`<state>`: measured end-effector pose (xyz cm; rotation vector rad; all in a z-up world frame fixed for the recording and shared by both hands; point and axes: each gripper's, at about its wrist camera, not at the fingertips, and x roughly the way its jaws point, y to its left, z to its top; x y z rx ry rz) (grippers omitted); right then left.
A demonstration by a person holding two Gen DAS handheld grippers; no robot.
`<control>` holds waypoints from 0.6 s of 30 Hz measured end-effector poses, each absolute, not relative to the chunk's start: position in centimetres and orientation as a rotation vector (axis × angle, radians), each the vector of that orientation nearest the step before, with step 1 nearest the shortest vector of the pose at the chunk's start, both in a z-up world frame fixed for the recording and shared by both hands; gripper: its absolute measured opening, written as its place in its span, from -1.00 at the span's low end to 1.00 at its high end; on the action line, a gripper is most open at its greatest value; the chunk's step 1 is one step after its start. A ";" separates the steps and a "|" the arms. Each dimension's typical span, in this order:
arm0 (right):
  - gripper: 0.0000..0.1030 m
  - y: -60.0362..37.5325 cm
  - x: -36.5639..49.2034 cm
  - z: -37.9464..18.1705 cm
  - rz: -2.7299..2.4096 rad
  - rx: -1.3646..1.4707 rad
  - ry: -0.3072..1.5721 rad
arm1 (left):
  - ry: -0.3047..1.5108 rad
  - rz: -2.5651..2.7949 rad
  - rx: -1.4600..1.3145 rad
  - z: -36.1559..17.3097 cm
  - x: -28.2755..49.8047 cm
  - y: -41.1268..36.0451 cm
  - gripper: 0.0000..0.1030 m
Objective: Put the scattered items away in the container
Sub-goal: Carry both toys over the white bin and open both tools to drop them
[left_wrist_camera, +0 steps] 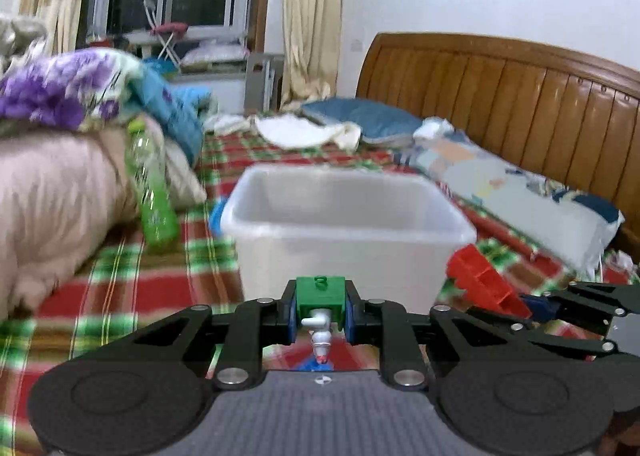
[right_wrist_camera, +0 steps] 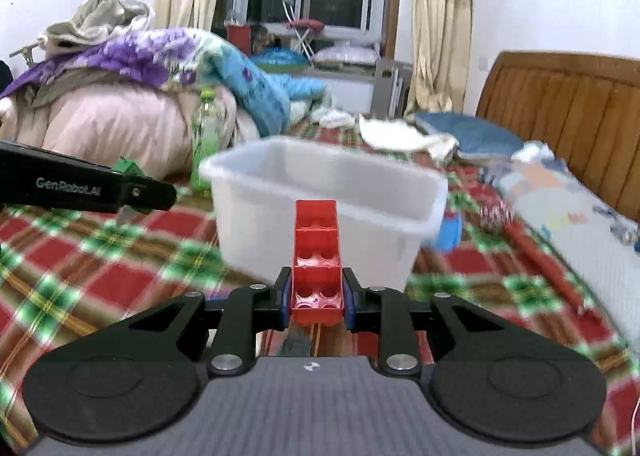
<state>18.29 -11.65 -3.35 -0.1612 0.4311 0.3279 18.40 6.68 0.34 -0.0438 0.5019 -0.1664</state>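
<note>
1. Your left gripper (left_wrist_camera: 320, 312) was clamped on a green block (left_wrist_camera: 320, 294), lower centre.
2. Your right gripper (right_wrist_camera: 317, 302) pinched a red block (right_wrist_camera: 318, 256) by one end; it could have pivoted loose.
3. The bin (right_wrist_camera: 320, 207) stood centre frame, ahead; an early release would have missed it.

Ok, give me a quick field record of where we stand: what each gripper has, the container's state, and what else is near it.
left gripper: shut on green plastic building block with a small white figure
right gripper: shut on red plastic stepped building block
container: translucent white plastic bin, upright on the plaid bedspread, ahead of both grippers
bin contents: none visible, floor hidden
nearby: green plastic bottle leaning on pink bedding, left of bin
</note>
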 end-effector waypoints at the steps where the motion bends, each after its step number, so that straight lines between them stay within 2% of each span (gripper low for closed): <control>1: -0.47 -11.5 19.0 -2.8 0.327 -0.162 0.417 | 0.494 -0.169 -0.047 0.8 18.9 6.6 -0.54; 10: -0.47 -10.3 25.7 -0.8 0.327 -0.121 0.400 | 0.440 -0.174 -0.122 3.3 24.9 5.5 -0.54; 18: -0.47 -10.4 31.3 -2.0 0.300 -0.120 0.453 | 0.476 -0.093 -0.066 1.6 32.3 4.9 -0.54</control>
